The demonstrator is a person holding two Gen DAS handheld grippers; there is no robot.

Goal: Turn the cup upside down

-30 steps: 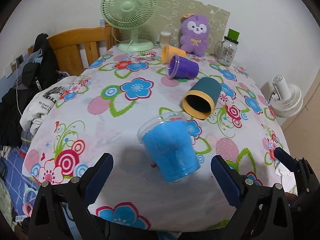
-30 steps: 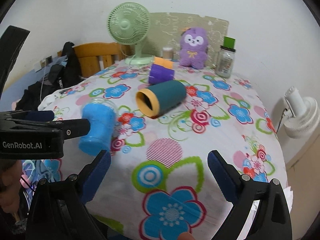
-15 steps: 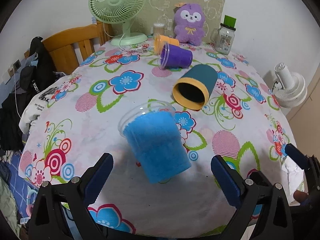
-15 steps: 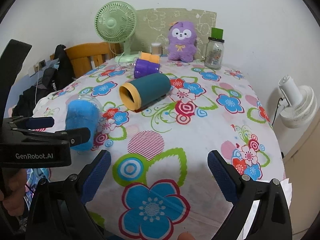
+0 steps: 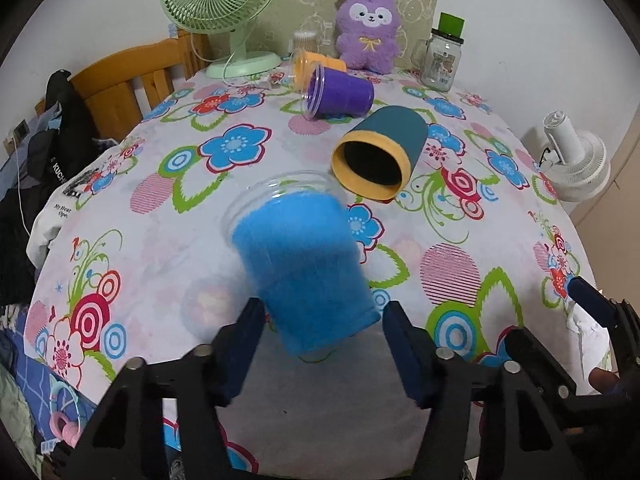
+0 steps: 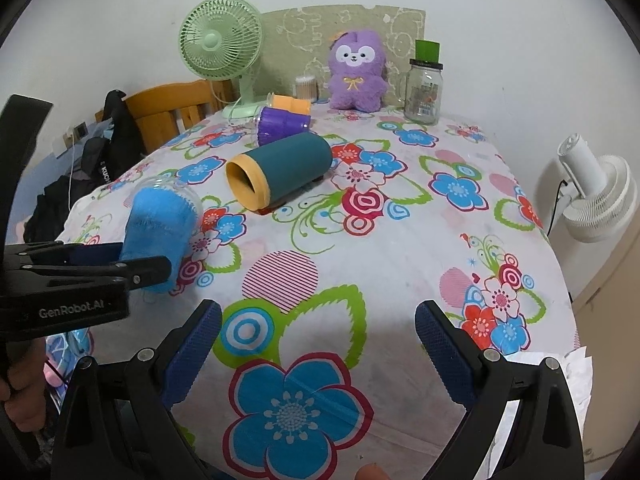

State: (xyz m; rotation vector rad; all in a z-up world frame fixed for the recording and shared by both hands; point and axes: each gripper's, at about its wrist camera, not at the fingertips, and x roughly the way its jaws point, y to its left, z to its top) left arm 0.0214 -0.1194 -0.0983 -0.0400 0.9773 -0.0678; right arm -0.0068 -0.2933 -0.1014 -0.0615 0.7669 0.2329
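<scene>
A clear plastic cup with a fuzzy blue lining [image 5: 298, 268] lies on its side on the flowered tablecloth [image 5: 168, 248], mouth facing away. My left gripper [image 5: 324, 332] has closed its blue pads around the cup's base end. The cup also shows in the right wrist view [image 6: 158, 228], held between the left gripper's fingers [image 6: 144, 272]. My right gripper [image 6: 318, 340] is open and empty over the near right part of the table.
A teal cup with a yellow rim [image 5: 378, 154] lies just beyond the blue cup. A purple cup [image 5: 340, 92] and an orange cup [image 5: 316, 66] lie further back. A green fan [image 5: 218, 8], purple plush [image 5: 368, 28], glass jar [image 5: 442, 60], wooden chair [image 5: 128, 76].
My left gripper moved forward and its fingers closed in from wide open onto the blue cup's base. My right gripper stayed open and shifted slightly.
</scene>
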